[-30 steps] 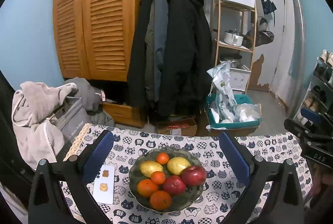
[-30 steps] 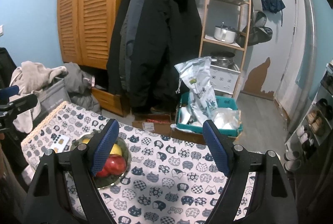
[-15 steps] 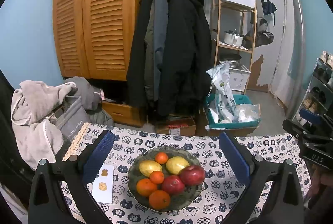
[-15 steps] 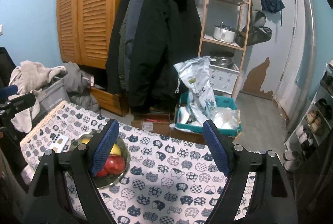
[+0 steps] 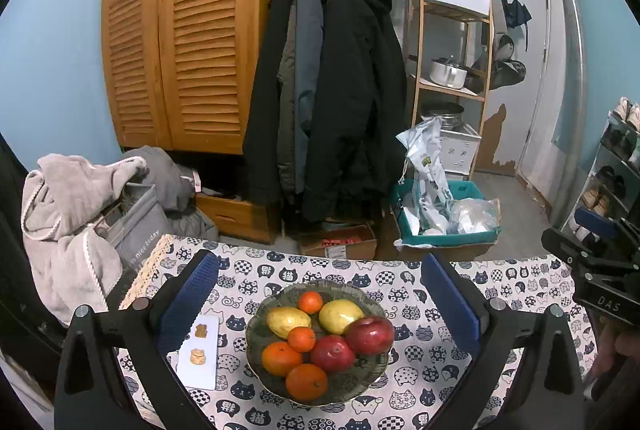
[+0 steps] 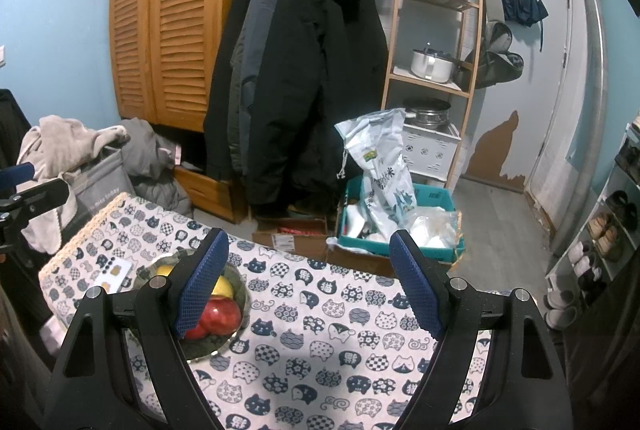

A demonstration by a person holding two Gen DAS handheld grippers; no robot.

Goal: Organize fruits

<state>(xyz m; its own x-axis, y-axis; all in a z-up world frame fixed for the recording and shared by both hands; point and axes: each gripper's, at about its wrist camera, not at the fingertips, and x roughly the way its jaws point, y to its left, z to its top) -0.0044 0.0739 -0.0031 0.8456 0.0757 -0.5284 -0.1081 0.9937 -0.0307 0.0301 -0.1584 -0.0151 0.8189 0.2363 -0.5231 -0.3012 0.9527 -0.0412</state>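
Observation:
A dark glass bowl (image 5: 260,354) stands on the cat-print tablecloth (image 5: 432,374). It holds two red apples (image 5: 370,334), two yellow mangoes (image 5: 288,322) and several oranges (image 5: 306,382). My left gripper (image 5: 318,300) hovers open just this side of the bowl, which lies between its blue pads, nothing touching. In the right wrist view the bowl (image 6: 234,336) sits at the left, partly behind the left finger (image 6: 202,282). My right gripper (image 6: 310,282) is open over bare cloth, holding nothing.
A white phone (image 5: 198,354) with stickers lies left of the bowl. Beyond the table's far edge are a cardboard box (image 5: 340,244), a teal crate (image 5: 444,226) with bags, hanging coats, a wooden shelf and a laundry pile (image 5: 80,214) at left.

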